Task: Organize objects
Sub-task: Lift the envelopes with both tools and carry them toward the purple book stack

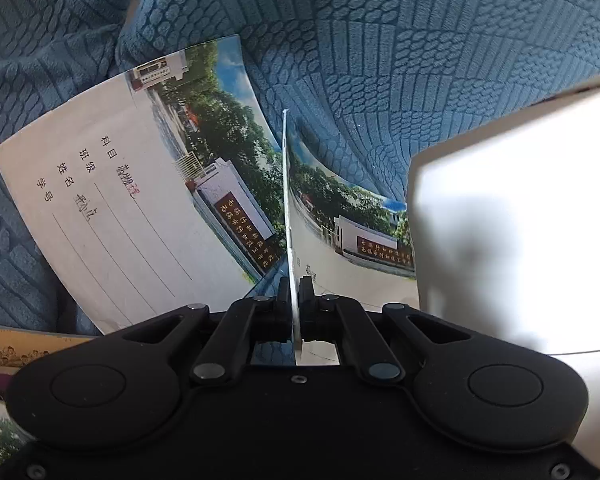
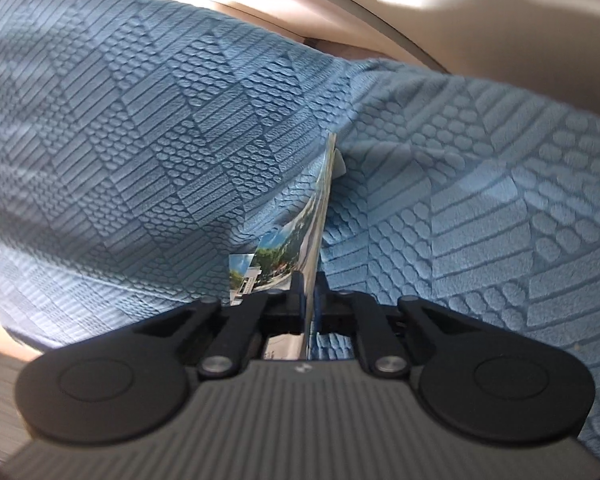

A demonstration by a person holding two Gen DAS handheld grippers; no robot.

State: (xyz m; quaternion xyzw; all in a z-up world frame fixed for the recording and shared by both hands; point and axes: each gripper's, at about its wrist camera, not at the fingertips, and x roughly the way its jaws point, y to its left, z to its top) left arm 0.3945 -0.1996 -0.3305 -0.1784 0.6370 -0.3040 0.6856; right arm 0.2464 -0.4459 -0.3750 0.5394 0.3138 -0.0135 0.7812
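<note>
Both claws [image 1: 295,286] [image 2: 309,284] pinch thin notebooks [image 1: 287,200] [image 2: 320,216] over blue blanket [image 1: 400,60].

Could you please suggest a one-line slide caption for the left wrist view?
Left gripper shut on a thin notebook held edge-on, above a matching notebook on blue textured fabric.

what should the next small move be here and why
Probably carry the notebook clamped edge-on in the left gripper over onto the matching notebook lying flat on the blue blanket. The right gripper also pinches a booklet, so stack that afterwards.
</note>
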